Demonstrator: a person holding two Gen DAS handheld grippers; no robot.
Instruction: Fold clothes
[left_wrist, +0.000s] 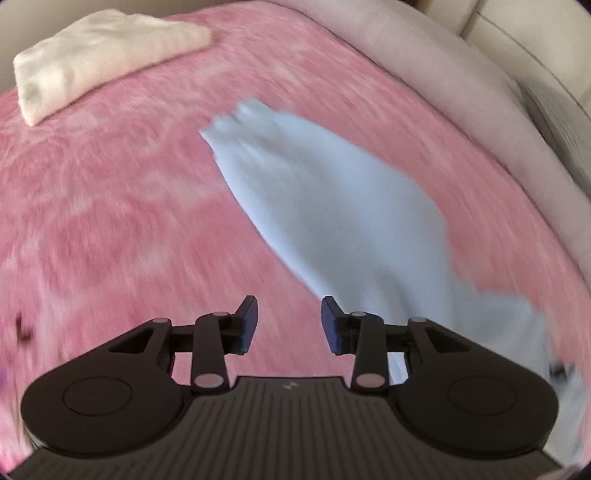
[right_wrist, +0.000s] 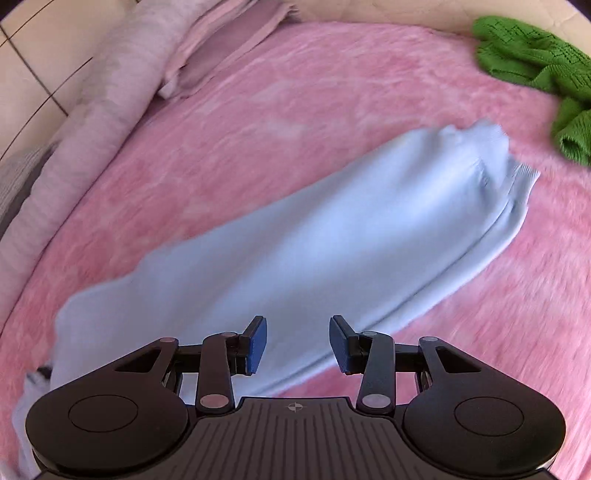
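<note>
Green knit (right_wrist: 539, 62) shows upper right in right view only; cream folded cloth (left_wrist: 99, 55) upper left in left view only. Both tongs (left_wrist: 289, 325) (right_wrist: 298, 345) spread, empty, over blue garment (right_wrist: 295, 236); bare pink blanket (left_wrist: 110, 221) left.

One light-blue garment (right_wrist: 295, 251), one green knit (right_wrist: 535, 62), one cream, seemingly folded, piece (left_wrist: 103, 59).

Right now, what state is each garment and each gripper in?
Light blue knit garment: lying long and narrow on the fluffy pink blanket, ribbed cuffs at its far end, held by neither gripper.
Cream-white cloth: folded, lying on the blanket.
Green knit garment: crumpled, unfolded, at the blanket's edge.
Left gripper: open, empty.
Right gripper: open, empty, above the blue garment.
</note>
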